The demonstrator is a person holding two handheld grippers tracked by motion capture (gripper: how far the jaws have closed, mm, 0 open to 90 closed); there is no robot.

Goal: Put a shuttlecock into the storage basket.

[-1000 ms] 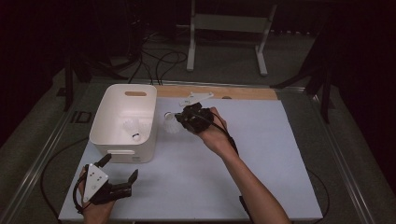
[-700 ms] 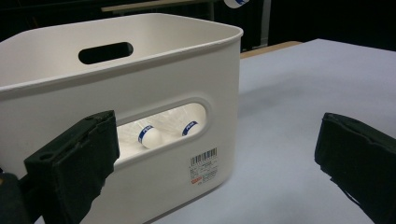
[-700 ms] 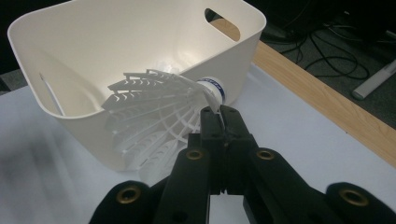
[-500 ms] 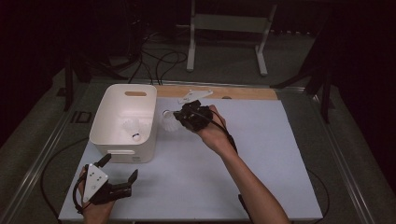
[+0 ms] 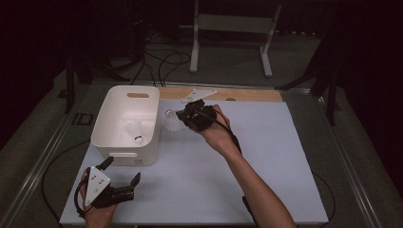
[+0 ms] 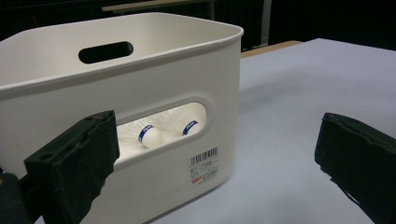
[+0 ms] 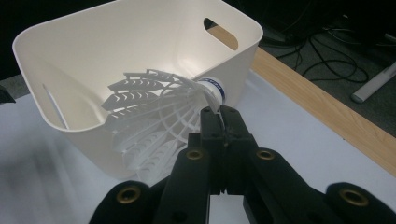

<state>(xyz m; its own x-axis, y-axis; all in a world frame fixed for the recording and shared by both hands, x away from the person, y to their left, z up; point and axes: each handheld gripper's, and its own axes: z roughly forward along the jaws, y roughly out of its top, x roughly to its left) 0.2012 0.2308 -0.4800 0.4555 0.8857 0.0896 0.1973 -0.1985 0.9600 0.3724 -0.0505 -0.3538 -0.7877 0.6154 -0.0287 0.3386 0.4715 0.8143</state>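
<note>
The shuttlecock (image 7: 159, 112) hangs just beside the right wall of the white bin (image 5: 111, 142), pinched near its cork by my right gripper (image 5: 183, 115), whose jaws are clamped tight on it. Starting at the left, my left gripper (image 5: 121, 178) rests low on the table's near corner with jaws spread wide and nothing between them, facing the bin's handle slot, where shuttlecocks (image 6: 154, 133) already lie inside. To finish this well, I would carry the skirt fully over the rim before letting go, keeping it clear of the wall. The table (image 5: 285, 156) is pale blue-white with a wooden strip (image 5: 252, 95) at its far edge; beyond, the room is dark, with cables (image 5: 161, 61) and a stand (image 5: 233, 28).
</note>
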